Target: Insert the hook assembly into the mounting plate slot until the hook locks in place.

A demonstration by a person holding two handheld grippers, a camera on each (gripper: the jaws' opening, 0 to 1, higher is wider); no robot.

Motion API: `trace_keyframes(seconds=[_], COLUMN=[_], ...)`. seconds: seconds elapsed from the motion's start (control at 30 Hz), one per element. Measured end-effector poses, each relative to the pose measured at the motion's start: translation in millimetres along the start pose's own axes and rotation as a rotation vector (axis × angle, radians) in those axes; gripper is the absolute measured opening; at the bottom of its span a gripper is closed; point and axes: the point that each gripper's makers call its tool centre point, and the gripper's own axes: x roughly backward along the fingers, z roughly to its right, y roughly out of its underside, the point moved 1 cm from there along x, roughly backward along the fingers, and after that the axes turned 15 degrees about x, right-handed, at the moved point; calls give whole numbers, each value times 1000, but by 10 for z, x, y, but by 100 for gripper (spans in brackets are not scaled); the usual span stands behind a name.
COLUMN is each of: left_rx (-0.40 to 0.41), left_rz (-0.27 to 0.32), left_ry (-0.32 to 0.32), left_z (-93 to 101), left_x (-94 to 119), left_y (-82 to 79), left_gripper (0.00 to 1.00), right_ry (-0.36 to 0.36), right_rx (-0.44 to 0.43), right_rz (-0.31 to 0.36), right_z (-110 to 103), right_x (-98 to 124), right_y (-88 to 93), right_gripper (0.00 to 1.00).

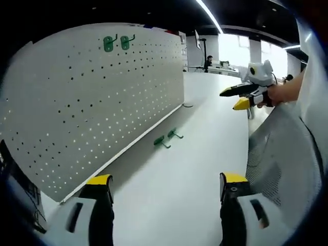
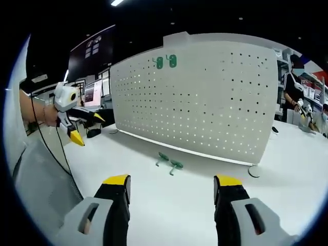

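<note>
Green hooks (image 2: 169,163) lie loose on the white table (image 2: 169,205), two of them just in front of the pegboard (image 2: 205,102); two more hooks (image 2: 165,62) already hang near its top, at about eleven o'clock. Picking one up cleanly likely means closing on its flat plate, prongs kept facing the holes. Right gripper (image 2: 171,187) stands wide apart, holding nothing. Left gripper (image 1: 166,187) is likewise wide and empty, hooks at twelve o'clock.
</note>
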Motion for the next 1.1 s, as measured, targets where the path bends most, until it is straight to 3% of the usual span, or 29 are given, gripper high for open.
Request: trace_keyframes(seconds=[0.1,1.1], left_rx=[-44,-206], left_rz=[-17,-166], left_ry=[0,109], left_z=[-4,10], left_x=[-36,-454], left_y=[-14,-215], left_gripper=[87,87], right_ry=[0,-38], right_rx=[-3,2], right_rz=[2,-14], right_z=[0,-78], right_x=[-2,-27], right_y=[3,50], right_gripper=[64,64])
